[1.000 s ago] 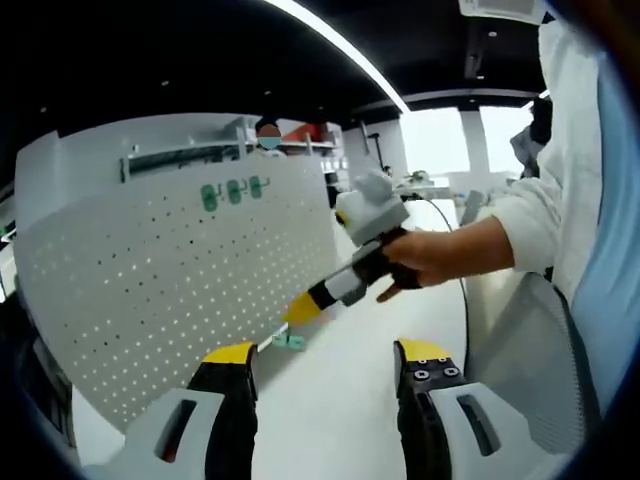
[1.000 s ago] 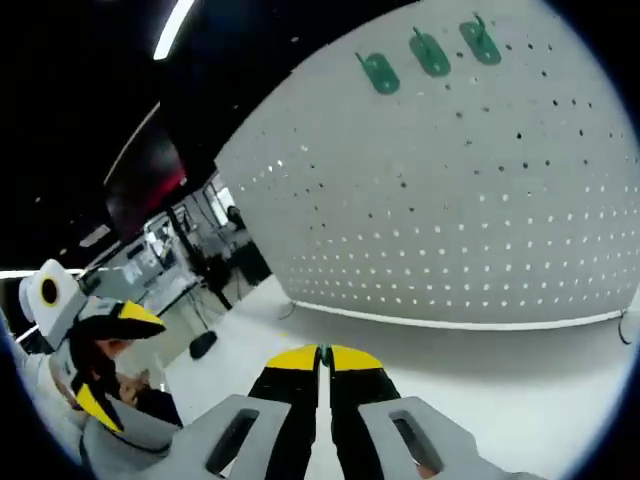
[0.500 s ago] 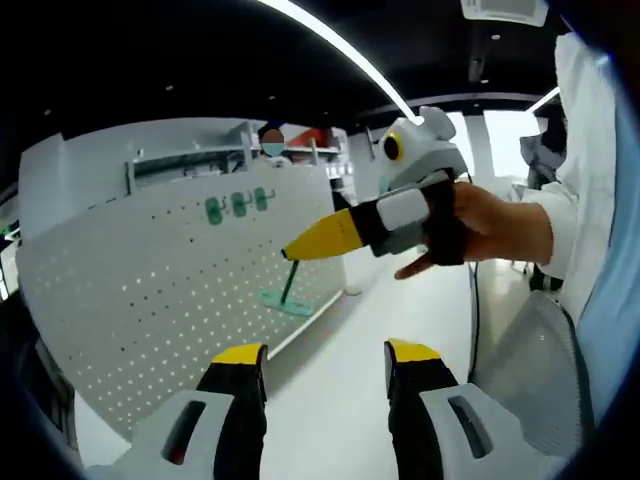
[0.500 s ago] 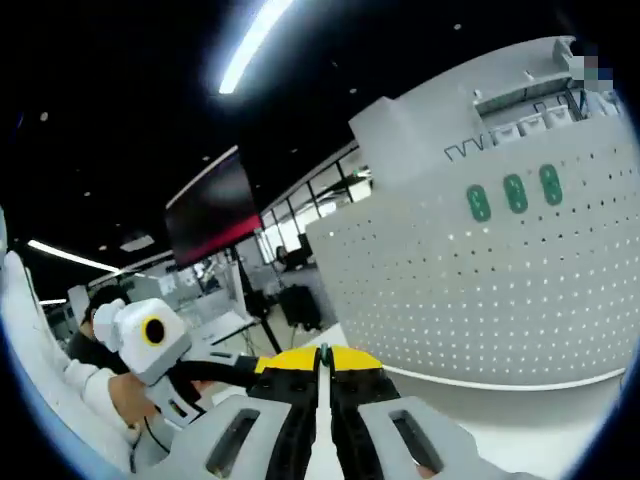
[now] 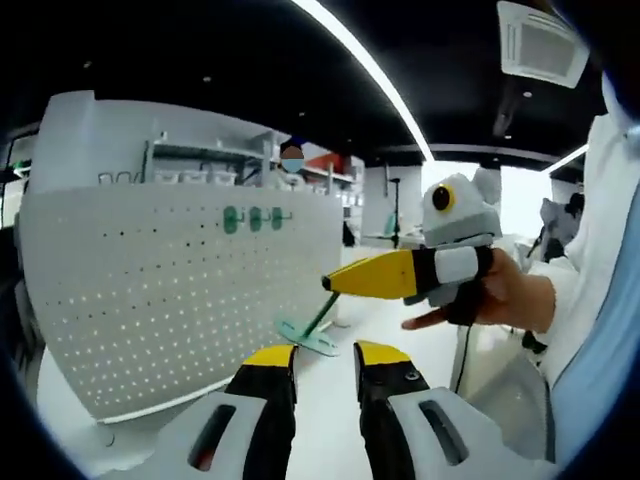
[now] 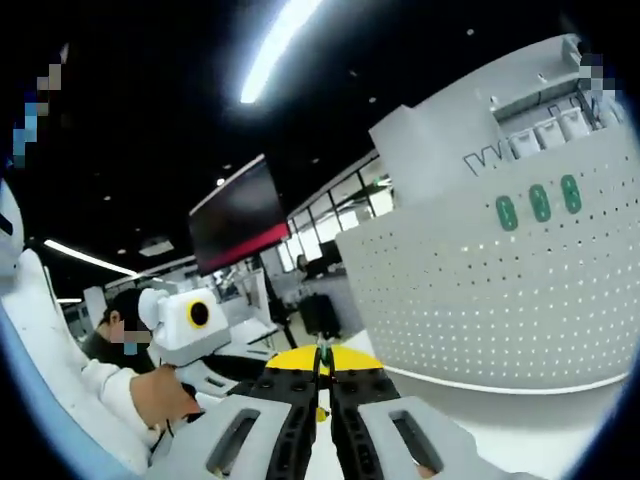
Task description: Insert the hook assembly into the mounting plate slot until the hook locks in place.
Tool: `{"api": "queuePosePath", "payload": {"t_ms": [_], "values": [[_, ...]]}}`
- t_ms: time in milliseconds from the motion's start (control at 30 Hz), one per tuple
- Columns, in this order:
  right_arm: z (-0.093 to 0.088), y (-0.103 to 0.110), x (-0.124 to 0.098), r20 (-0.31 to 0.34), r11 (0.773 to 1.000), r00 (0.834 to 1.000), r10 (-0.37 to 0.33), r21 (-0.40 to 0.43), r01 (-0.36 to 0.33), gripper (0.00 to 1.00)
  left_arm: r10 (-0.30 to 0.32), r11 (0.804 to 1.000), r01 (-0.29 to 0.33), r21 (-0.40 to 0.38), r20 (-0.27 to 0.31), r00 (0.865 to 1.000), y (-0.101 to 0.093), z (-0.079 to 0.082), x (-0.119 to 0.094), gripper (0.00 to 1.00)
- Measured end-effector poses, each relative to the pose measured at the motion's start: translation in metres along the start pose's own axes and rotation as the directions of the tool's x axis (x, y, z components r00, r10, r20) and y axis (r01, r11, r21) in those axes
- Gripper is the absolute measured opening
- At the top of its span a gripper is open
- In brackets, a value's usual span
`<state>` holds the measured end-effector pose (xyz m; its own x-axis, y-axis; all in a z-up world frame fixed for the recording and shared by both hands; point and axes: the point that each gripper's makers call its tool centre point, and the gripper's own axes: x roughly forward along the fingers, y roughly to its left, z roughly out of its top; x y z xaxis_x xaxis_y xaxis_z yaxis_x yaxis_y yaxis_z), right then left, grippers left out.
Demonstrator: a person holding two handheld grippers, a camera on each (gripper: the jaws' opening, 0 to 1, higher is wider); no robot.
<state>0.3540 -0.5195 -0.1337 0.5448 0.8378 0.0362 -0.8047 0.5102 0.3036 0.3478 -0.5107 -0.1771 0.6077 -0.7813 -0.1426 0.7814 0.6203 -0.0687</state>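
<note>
Beside the white pegboard (image 5: 190, 300), the right gripper (image 5: 335, 283) is reaching across the left gripper view with its yellow jaws pressed together on the green hook assembly (image 5: 310, 333). From the tip, the assembly is hanging as a thin green stem ending in a flat, pale green base plate, off the board's lower right edge and not touching it. How the stem is seated between the jaws is hidden by the yellow tips. In the right gripper view, only a sliver of green (image 6: 321, 352) is poking up between that gripper's closed jaws, and the rest is cut off. Three green hooks (image 5: 254, 217) are sitting in a row near the top of the pegboard; their shape is too small to make out. The left gripper (image 5: 324, 356) is standing with its jaws slightly apart, holding nothing
</note>
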Motion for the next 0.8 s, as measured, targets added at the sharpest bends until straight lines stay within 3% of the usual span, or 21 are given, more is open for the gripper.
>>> {"api": "queuePosePath", "payload": {"t_ms": [167,567,800], "values": [[0.003,0.005,0.001,0.014,1.0,1.0,0.01,-0.011,-0.01,0.01,-0.002,1.0,0.002,-0.029,0.023,1.0,0.0,0.003,-0.001,0.13],[-0.002,0.005,-0.001,-0.001,1.0,1.0,0.009,-0.022,-0.009,0.01,0.043,0.999,-0.043,0.023,0.01,0.999,0.009,0.003,-0.004,0.06],[-0.004,0.005,-0.003,-0.016,0.994,1.0,-0.022,-0.104,0.02,0.01,0.077,0.996,-0.077,0.046,0.012,0.997,0.012,0.004,-0.003,0.04]]}}
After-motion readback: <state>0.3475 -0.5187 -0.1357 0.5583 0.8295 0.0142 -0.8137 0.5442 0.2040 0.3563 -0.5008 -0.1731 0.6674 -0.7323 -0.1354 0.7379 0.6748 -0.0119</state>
